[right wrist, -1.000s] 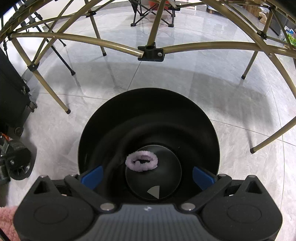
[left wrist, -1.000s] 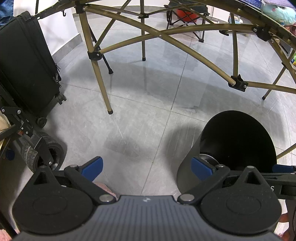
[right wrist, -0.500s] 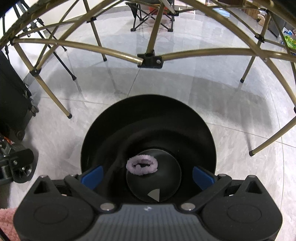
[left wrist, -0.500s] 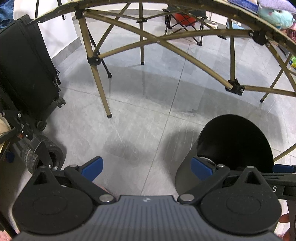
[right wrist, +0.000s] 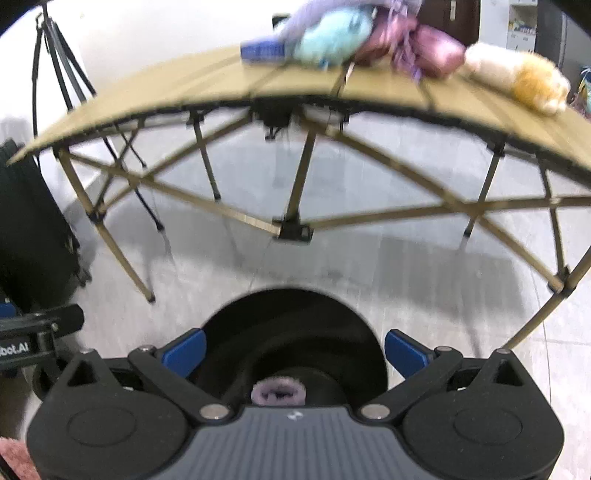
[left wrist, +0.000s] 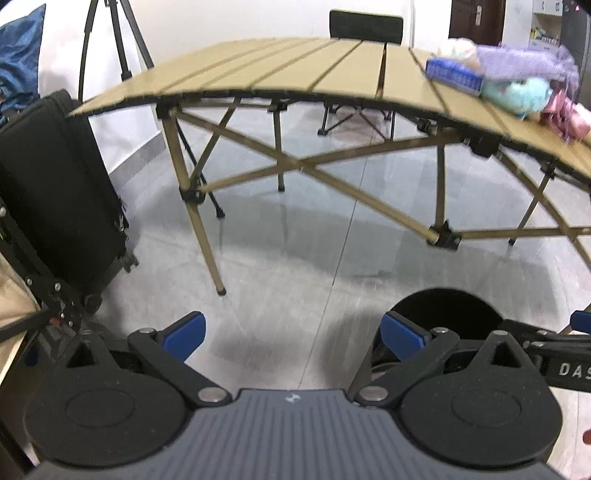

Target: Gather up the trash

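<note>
A black round bin point(right wrist: 291, 332) stands on the grey floor just below my right gripper point(right wrist: 295, 349), which is open and empty. A fuzzy purple hair tie point(right wrist: 279, 392) lies on the bin's bottom. My left gripper point(left wrist: 293, 332) is open too, with only bare floor between its blue pads; the same bin point(left wrist: 445, 314) shows behind its right finger. On the tan folding table point(right wrist: 207, 81) above lie a blue box point(right wrist: 263, 50), a teal plush point(right wrist: 334, 31), pink and purple items point(right wrist: 424, 48) and a cream-and-orange plush point(right wrist: 517, 75).
The table's crossed metal legs point(left wrist: 306, 168) spread over the floor ahead. A black suitcase point(left wrist: 55, 184) and a wheeled frame stand at the left. A tripod point(left wrist: 118, 44) and a black chair point(left wrist: 364, 26) stand behind the table.
Both grippers have risen and tilted up from the bin, so the tabletop and its items have come into view. The hair tie stays in the bin. Both grippers stay open.
</note>
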Tool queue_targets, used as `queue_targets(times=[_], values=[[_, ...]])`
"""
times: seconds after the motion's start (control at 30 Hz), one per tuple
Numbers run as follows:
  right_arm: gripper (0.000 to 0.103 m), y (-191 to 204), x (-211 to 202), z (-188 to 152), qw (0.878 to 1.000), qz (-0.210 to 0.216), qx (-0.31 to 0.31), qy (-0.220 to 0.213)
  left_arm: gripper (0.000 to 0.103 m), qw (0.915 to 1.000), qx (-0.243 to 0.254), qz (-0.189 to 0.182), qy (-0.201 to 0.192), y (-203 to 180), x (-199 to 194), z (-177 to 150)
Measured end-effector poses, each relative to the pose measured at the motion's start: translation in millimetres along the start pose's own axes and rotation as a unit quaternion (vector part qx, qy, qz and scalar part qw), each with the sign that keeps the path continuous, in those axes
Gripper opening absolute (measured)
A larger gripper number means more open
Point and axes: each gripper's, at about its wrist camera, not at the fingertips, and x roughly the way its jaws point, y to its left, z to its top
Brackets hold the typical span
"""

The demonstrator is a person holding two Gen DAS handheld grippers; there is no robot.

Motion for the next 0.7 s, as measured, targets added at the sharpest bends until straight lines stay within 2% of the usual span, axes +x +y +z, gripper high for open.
queue_targets(times=[0.37,0.7], values=[[0.103,-26,-49,34,0.993,0.013,0.016,-0.113,0.103,0.9969,0.006,-0.032,-0.071,-25,-37,40],[0.103,-74,-77,70,0.977,-0.018,0.041,-0.209,0.103,0.9914,0.014,-0.062,-0.115,-61,-53,76]])
